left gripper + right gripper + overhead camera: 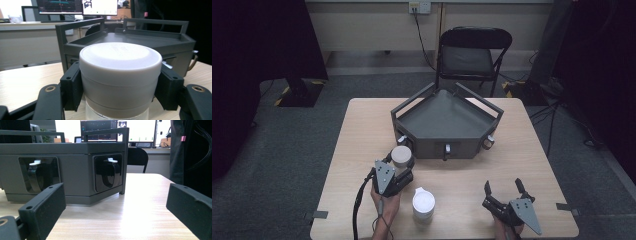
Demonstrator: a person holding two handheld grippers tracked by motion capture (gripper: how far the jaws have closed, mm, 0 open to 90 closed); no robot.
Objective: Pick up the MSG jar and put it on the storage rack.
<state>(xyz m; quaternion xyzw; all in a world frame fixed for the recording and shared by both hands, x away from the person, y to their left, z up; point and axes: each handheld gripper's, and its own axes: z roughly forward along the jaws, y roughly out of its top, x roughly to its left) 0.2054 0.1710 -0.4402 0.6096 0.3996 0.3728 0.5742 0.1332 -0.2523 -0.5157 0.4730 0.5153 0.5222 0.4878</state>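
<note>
The wooden bench (362, 150) is carrying every item under inspection. The dark grey angular tray unit (447, 117) is standing at the far centre of the bench, toward twelve o'clock from the person, with a raised rail around its basin and recessed latches along its front faces. In the right gripper view, two of those recesses (108, 173) are showing dark loops with white tabs. A black folding chair (472, 55) is standing on the floor beyond the bench, also at twelve o'clock.

The left gripper (401, 162) is sitting at roughly ten o'clock from the bench's near centre, just in front of the tray unit's left corner. Its fingers (72, 86) are clamping on the grey lid of a jar (120, 75), pressing on both sides of the lid; a clear body is showing below the lid.

The right gripper (504, 187) is resting near the bench's front right, at about four o'clock, with its fingers (43, 207) standing well apart and nothing between them.

A second jar with a white lid (423, 204) is standing upright at six o'clock, between the two grippers and apart from both.
</note>
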